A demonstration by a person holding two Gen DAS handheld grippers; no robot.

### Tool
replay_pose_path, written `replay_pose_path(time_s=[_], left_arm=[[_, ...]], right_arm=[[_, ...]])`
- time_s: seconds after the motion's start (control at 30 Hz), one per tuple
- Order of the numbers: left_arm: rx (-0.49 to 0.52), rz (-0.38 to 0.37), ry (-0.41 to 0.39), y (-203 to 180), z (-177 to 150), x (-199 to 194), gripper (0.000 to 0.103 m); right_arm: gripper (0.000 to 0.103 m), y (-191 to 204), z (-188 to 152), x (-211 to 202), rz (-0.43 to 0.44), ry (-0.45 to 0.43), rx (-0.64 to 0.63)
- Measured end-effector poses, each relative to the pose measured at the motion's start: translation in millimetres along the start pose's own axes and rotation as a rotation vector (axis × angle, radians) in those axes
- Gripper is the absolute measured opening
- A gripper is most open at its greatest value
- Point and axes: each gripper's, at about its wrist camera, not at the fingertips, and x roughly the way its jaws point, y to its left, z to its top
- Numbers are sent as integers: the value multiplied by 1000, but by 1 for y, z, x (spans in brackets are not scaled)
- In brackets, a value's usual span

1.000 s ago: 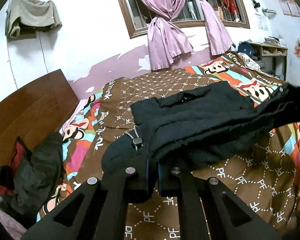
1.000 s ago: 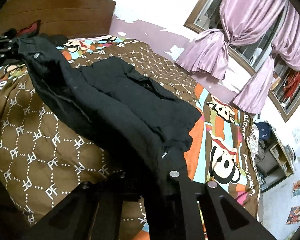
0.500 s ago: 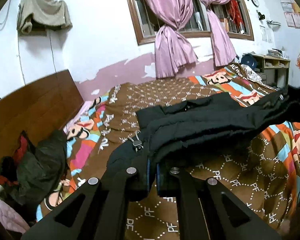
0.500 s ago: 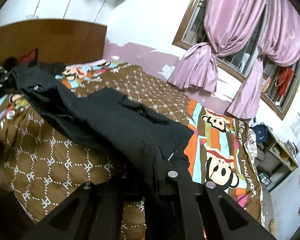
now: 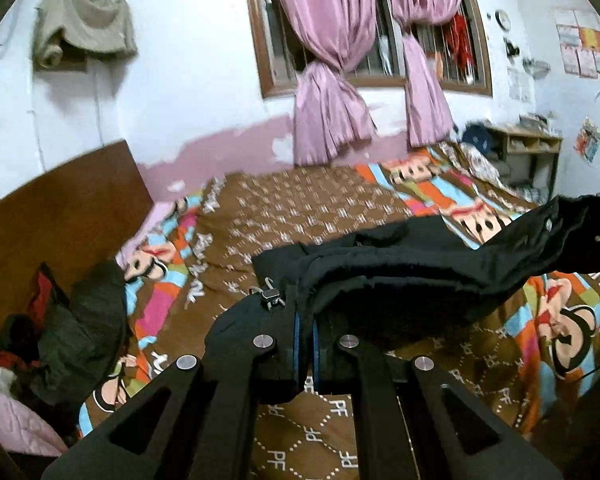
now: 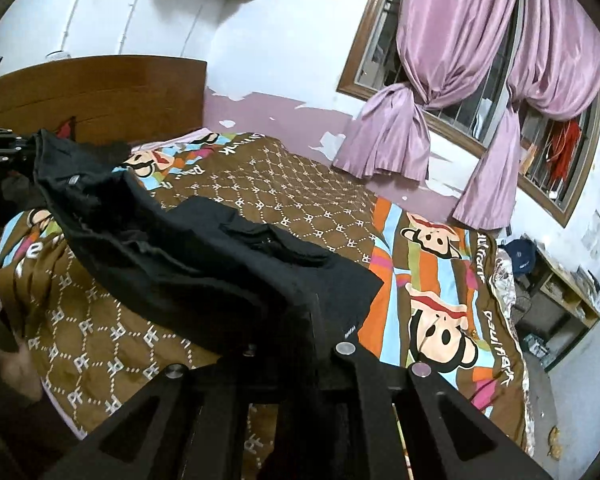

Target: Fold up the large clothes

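Above the bedspread [image 5: 308,216], both claws clamped on black garment [image 5: 420,272], right claw's [image 6: 312,320] tips buried in cloth

Dim indoor light, motion blur, fisheye-warped edges

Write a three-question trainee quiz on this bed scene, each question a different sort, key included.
1. True or false: both the left gripper and the right gripper have their jaws shut on the black garment.
2. What hangs at the window? A) green blinds B) pink curtains C) nothing
3. Fill in: the garment's far part rests on the patterned ____.

Key: 1 true; 2 B, the pink curtains; 3 bedspread.
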Motion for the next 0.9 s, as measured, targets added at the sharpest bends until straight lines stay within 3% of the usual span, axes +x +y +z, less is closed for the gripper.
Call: replay_pose_path(time_s=[0.17, 0.4, 0.53, 0.73, 0.9], left_arm=[[28, 1, 57, 6, 28, 37, 3], [-48, -2, -17, 36, 58, 95, 3], [-13, 27, -107, 40, 69, 134, 3], [-78, 15, -132, 59, 82, 194, 3], [-85, 45, -118, 68, 85, 237, 3]], right_arm=[[7, -7, 33, 33, -50, -28, -80], [7, -29, 62, 100, -100, -41, -56], [7, -41, 70, 140, -118, -25, -21], [8, -65, 82, 195, -46, -10, 121], [8, -70, 83, 236, -43, 15, 175]])
